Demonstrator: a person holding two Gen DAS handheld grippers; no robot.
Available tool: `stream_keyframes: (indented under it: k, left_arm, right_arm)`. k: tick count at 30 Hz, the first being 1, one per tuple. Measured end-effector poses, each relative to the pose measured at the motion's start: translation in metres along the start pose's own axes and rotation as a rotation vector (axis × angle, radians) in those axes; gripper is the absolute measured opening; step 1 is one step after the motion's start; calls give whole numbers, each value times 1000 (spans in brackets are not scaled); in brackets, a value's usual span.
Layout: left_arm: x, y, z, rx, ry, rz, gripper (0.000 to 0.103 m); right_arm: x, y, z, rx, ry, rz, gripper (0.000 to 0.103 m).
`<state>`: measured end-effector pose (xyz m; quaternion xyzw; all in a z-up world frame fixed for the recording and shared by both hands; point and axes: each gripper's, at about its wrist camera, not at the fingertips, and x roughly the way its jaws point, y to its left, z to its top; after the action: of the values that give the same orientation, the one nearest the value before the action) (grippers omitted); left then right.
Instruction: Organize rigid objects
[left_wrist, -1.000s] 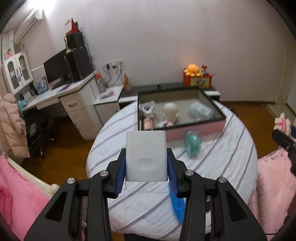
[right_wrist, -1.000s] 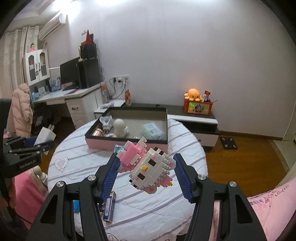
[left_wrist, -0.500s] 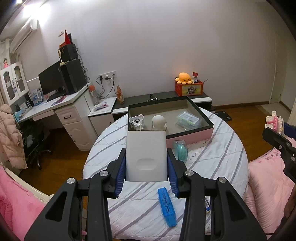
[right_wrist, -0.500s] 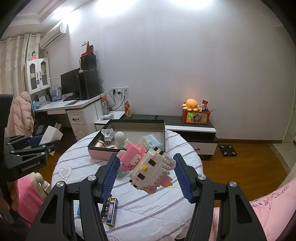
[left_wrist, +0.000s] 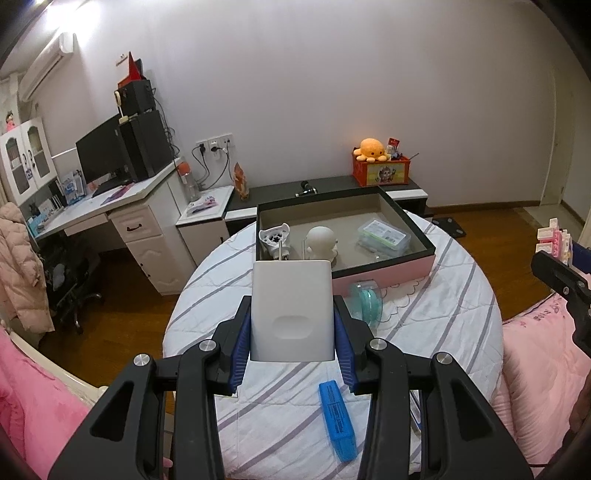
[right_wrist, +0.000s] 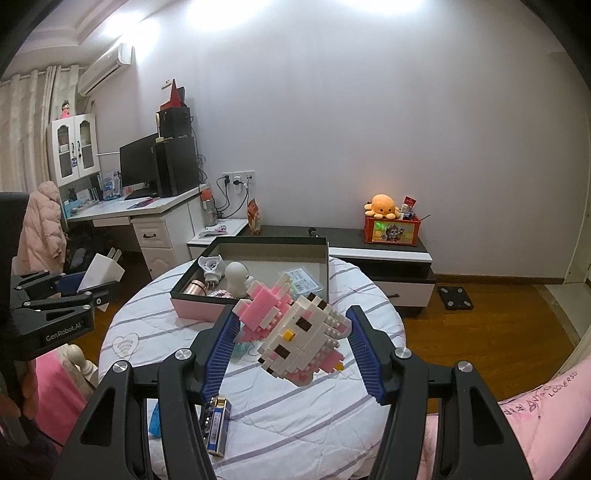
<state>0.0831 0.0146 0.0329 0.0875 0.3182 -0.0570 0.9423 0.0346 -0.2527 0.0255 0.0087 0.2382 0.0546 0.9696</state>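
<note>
My left gripper is shut on a white plug-in charger, held upright above the near side of the round table. My right gripper is shut on a pink and white brick cat figure, held tilted over the table. Beyond both stands an open box with a black rim and pink walls. It holds a white round figure, a white plug part, a clear plastic case and a copper cylinder. The right wrist view shows the left gripper at its left edge.
On the striped tablecloth lie a teal glass item, a blue flat box and a battery pack. Pink bedding borders the table. A desk and a low cabinet stand by the wall.
The left wrist view has levelled and drawn back a little from the table. Both grippers keep the same hold, and the right wrist view has barely shifted.
</note>
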Motion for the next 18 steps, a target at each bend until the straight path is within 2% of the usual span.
stream_keyframes:
  k: [11,18]
  left_arm:
    - [63,4,32,-2,41,-9,41]
    - [132,8,60,-5,117,-38,41]
  right_arm:
    - [66,-4,26,-29,47,20,61]
    - [135,-5,44,-38,107,41,61]
